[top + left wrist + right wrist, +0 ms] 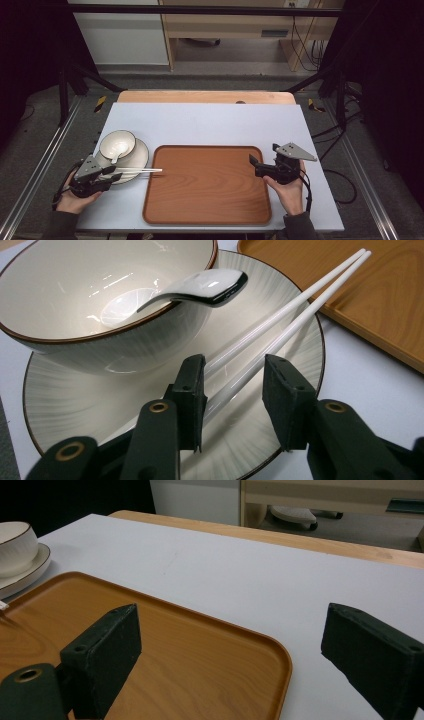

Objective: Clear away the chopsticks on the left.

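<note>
Overhead, white table [210, 122] (grey floor beyond), both claws [116, 173] [255, 165] spread, chopsticks [280, 325] between left's.

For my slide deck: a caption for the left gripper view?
Open left tongs straddle white chopsticks on a plate.

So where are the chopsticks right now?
In the high view, the chopsticks lie at the table's left, handles on the plate, tips over the tray's left rim, between the left gripper's jaws.
</note>
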A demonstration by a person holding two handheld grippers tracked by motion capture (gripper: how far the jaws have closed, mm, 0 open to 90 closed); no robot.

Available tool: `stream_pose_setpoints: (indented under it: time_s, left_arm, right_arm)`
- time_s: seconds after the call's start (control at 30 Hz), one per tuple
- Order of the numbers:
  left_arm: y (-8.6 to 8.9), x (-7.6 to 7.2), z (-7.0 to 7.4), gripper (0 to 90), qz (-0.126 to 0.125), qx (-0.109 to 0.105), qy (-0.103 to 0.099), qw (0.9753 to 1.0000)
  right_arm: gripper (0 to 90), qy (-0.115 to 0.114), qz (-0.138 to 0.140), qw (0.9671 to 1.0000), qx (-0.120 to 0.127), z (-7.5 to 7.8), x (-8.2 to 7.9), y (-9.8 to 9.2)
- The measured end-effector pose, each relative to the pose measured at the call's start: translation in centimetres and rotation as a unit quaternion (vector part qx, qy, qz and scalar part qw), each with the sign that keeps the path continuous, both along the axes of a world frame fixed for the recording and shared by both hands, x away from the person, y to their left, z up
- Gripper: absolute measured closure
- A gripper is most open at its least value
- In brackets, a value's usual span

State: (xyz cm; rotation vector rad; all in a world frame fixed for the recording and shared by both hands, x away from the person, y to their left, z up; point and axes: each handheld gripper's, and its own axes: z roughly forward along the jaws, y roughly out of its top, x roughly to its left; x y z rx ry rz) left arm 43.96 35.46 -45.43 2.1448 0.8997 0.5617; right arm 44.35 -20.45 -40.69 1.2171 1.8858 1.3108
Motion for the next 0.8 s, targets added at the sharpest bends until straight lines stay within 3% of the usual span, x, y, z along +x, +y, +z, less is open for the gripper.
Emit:
stream_pose_setpoints:
  time_s: [0.8]
  left_arm:
    - [-0.62, -0.32, 0.11, 79.2, -0.005, -0.020, 0.025, 0.9995]
  right_arm:
    - [9.3, 0.002, -0.001, 1.0000, 0.000, -0.07, 0.02, -0.09]
